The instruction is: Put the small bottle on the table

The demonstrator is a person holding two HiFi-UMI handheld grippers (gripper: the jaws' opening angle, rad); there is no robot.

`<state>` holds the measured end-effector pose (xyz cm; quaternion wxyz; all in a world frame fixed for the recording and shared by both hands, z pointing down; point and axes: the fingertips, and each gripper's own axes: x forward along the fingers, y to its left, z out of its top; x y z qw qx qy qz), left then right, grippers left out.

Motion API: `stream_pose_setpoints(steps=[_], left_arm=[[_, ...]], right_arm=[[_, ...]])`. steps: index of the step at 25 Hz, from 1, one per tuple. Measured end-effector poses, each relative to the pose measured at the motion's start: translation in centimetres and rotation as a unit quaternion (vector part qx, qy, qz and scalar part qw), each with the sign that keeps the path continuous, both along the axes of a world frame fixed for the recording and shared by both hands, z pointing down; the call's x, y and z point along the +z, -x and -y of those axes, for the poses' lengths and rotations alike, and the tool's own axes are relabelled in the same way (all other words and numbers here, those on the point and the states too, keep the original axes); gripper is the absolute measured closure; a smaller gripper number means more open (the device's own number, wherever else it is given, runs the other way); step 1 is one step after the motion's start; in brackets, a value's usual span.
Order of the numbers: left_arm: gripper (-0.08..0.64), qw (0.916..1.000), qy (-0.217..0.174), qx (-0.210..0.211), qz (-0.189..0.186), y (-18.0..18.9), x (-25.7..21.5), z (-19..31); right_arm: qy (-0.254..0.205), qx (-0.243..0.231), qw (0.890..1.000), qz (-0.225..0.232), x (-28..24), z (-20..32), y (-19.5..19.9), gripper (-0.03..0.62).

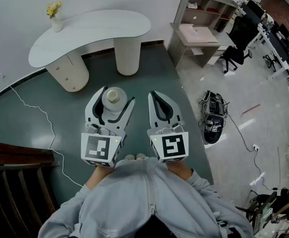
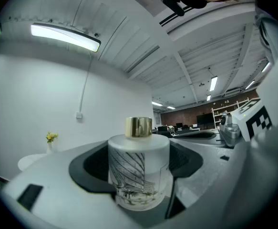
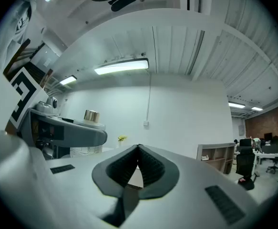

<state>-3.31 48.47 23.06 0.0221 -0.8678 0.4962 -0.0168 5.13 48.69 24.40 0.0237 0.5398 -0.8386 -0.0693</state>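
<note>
The small bottle [image 1: 113, 97] is a frosted white cylinder with a gold cap. It stands upright between the jaws of my left gripper [image 1: 117, 95], which is shut on it and held level in front of me. In the left gripper view the bottle [image 2: 139, 171] fills the middle, with a line drawing on its side. My right gripper [image 1: 153, 94] is beside it, shut with nothing held; its tips meet in the right gripper view [image 3: 139, 147]. The white curved table [image 1: 92, 31] stands ahead on two round pedestals, well beyond both grippers.
A vase of yellow flowers [image 1: 55, 15] stands on the table's left end. A shelf desk [image 1: 200, 28] and an office chair [image 1: 236, 48] are at the right. A black device with cables [image 1: 212, 119] lies on the floor. A dark wooden chair [image 1: 10, 182] stands at my left.
</note>
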Motion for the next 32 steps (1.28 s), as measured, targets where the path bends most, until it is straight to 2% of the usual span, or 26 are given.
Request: stream_pose_setpoints(steps=[5, 12, 17, 27, 32], left_arm=[[0.225, 1.0, -0.005, -0.001, 0.002, -0.7, 0.0, 0.4], [0.225, 0.9999, -0.008, -0.007, 0.005, -1.7, 0.0, 0.7], [0.225, 0.9998, -0.014, -0.012, 0.006, -2.4, -0.3, 1.4], [0.225, 0.9996, -0.015, -0.023, 0.006, -4.1, 0.1, 1.9], [0.225, 0.9996, -0.011, -0.026, 0.006, -4.4, 0.3, 3.4]], right_arm=[[-0.02, -0.006, 1.0, -0.002, -1.1, 0.6, -0.3, 0.566], [-0.027, -0.01, 1.0, -0.004, -1.1, 0.9, -1.3, 0.566], [-0.039, -0.019, 0.999, 0.009, -2.0, 1.5, -1.8, 0.566], [-0.041, -0.036, 0.998, 0.02, -2.0, 2.6, -3.2, 0.566], [-0.039, -0.043, 0.998, 0.011, -1.5, 4.2, -3.4, 0.566]])
